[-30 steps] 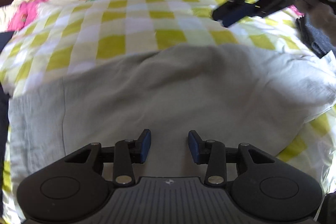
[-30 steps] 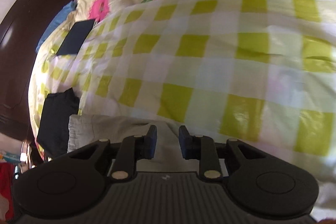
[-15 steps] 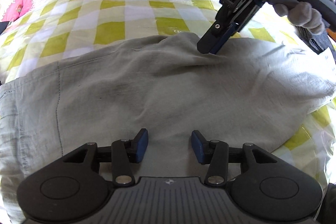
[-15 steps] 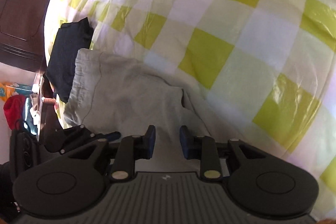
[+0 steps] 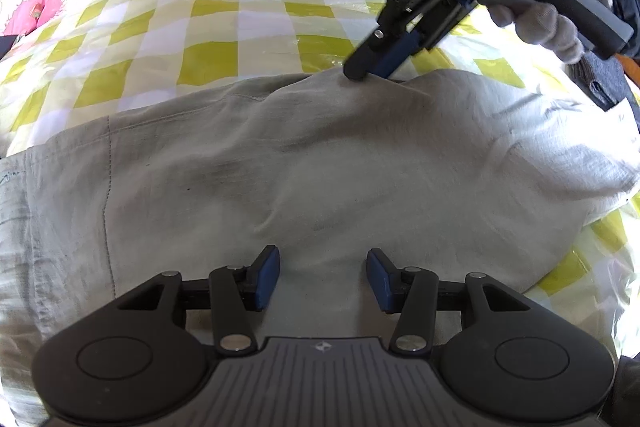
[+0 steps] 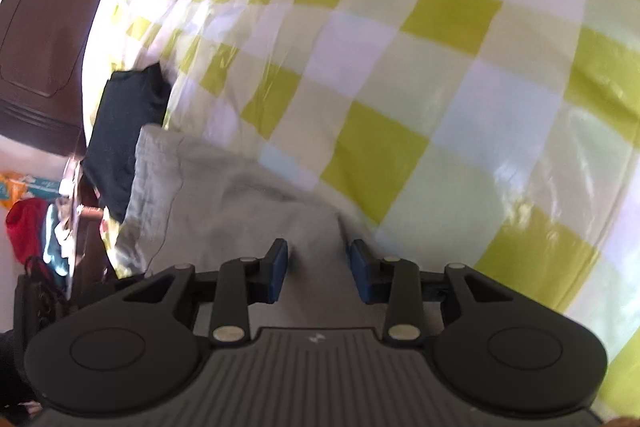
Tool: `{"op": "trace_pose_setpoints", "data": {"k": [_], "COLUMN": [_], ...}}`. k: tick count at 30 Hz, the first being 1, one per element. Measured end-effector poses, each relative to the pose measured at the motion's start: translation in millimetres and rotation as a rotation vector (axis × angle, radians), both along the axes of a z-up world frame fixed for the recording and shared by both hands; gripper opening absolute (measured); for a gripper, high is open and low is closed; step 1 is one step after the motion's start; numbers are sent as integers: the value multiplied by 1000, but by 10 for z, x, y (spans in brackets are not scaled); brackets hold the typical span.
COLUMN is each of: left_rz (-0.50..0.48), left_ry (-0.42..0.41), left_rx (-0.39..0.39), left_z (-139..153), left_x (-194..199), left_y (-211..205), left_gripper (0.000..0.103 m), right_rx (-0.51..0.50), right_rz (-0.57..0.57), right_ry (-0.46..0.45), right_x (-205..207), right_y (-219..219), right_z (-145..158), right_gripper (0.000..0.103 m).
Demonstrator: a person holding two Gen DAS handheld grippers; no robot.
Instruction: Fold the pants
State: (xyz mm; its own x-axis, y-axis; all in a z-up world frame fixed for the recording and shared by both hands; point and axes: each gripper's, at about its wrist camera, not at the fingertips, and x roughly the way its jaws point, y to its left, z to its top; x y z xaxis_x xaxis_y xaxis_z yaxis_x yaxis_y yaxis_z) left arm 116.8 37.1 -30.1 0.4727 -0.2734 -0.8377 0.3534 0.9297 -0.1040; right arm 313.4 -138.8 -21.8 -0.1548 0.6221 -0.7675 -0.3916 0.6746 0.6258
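Your grey pants [image 5: 320, 155] lie spread across the checked bedcover [image 5: 224, 27], with bare cover beyond their far edge; your left gripper [image 5: 322, 277] hangs over them, jaws spread; your right gripper [image 6: 318, 271] sits at that far edge, jaws parted around a raised fold; contact is hard to make out; the pants' left end is cut off.

1. The right gripper [image 5: 370, 69], which hung above the checked sheet [image 5: 240, 27] a second ago, has come down onto the far edge of the grey pants [image 5: 320, 163].
2. Its fingertips now touch that edge, where the cloth rises in a small ridge.
3. Its jaws have spread wider, with the pants edge between the pads [image 6: 278, 267].
4. The left gripper [image 5: 322, 277] has moved closer over the pants.
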Motion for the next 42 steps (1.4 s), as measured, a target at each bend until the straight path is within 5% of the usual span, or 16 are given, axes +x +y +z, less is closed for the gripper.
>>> {"op": "trace_pose_setpoints", "data": {"k": [5, 9, 18, 24, 27, 31, 34, 38, 42], "left_rz": [2, 1, 1, 7, 5, -1, -5, 10, 12], "left_ry": [-2, -5, -11, -17, -15, -19, -19, -17, -25], "left_rx": [-1, 1, -4, -7, -5, -3, 3, -10, -9], "left_z": [-2, -5, 5, -3, 11, 3, 4, 14, -4], "left_x": [-5, -15, -41, -54, -57, -64, -62, -63, -79], "left_y": [2, 0, 11, 10, 7, 3, -16, 2, 0], "left_gripper": [61, 62, 62, 62, 62, 62, 62, 62, 62], "right_rx": [86, 11, -127, 2, -4, 109, 87, 129, 36], "right_rz": [118, 130, 278, 144, 73, 24, 72, -22, -30], "right_ry": [69, 27, 99, 169, 52, 95, 68, 126, 122], "right_x": [-142, -108, -298, -322, -362, -289, -365, -456, -570], "right_y": [185, 284, 216, 81, 66, 64, 114, -123, -164], "right_z": [15, -54, 7, -117, -78, -106, -74, -53, -82], "right_gripper": [37, 37, 41, 42, 42, 49, 50, 50, 50]}}
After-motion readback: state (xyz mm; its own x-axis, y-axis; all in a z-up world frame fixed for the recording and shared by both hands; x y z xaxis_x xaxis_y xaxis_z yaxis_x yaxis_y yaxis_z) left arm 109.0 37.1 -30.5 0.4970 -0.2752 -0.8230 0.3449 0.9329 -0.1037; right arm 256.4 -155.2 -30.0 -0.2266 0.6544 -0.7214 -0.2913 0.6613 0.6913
